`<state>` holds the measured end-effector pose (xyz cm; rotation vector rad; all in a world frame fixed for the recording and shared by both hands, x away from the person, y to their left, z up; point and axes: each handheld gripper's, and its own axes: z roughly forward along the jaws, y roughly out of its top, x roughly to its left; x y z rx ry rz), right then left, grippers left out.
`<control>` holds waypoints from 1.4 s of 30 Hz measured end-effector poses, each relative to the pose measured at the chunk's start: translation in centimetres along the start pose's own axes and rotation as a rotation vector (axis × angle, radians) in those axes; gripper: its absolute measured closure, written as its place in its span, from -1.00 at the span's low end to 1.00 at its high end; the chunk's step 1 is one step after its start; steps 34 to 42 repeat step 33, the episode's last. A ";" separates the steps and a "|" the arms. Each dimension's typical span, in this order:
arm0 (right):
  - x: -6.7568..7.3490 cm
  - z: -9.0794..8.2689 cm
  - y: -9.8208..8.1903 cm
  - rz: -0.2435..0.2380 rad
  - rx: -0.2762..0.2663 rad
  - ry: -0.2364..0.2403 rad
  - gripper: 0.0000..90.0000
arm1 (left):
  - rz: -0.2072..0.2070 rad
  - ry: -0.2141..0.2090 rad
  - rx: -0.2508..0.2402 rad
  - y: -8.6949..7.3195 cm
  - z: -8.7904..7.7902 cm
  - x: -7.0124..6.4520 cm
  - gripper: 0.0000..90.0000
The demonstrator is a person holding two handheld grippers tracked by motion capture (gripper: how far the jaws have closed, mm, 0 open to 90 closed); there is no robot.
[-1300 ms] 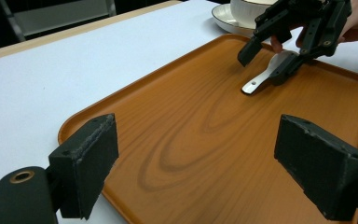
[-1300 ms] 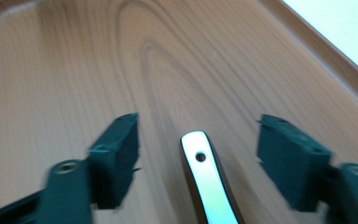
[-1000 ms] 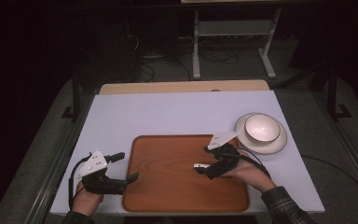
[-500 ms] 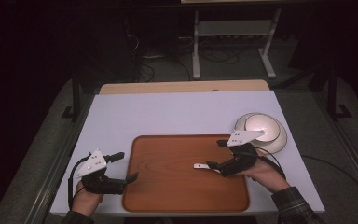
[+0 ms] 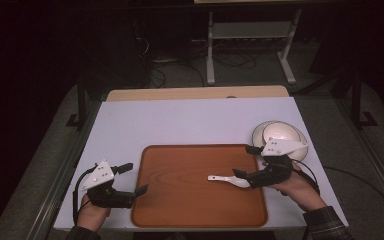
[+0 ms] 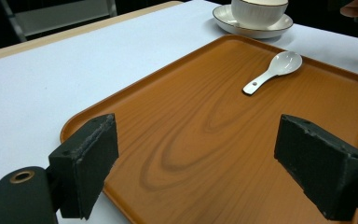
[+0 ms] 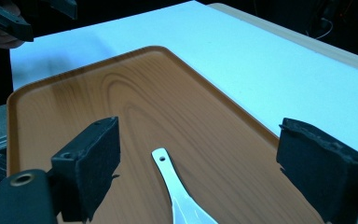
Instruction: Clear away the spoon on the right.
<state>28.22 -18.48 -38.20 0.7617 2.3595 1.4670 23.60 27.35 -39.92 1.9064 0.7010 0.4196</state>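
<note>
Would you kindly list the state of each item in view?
Spoon: lying flat on tray, not gripped.
Tray: flat on table.
Bowl: upright on its saucer, beside tray.
Left gripper: open, empty.
Right gripper: open, jaws either side of the spoon.

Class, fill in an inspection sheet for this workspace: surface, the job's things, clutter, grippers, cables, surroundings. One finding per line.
Surface: white table, wooden strip along its far edge.
Job's things: white spoon lies on the brown tray; bowl stands on a saucer beside the tray.
Clutter: nothing seen.
Grippers: left gripper open at the tray's left edge; right gripper open, jaws either side of the spoon.
Cables: black cable loops from the left gripper.
Surroundings: dark floor, metal frame behind the table.
</note>
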 end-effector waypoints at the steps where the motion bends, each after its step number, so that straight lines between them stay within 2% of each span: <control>1: 0.0 -0.2 -0.1 0.000 -0.002 -0.004 -0.72 | 0.001 0.000 0.000 0.0 0.0 0.0 -0.71; 24: 0.2 -4.4 -1.4 0.020 -0.075 -0.024 -0.72 | -0.004 -0.004 0.009 -0.1 0.1 0.0 -0.71; 42: 0.3 -4.7 -1.5 0.021 -0.084 -0.022 -0.72 | -0.002 -0.005 0.008 0.0 0.2 0.0 -0.71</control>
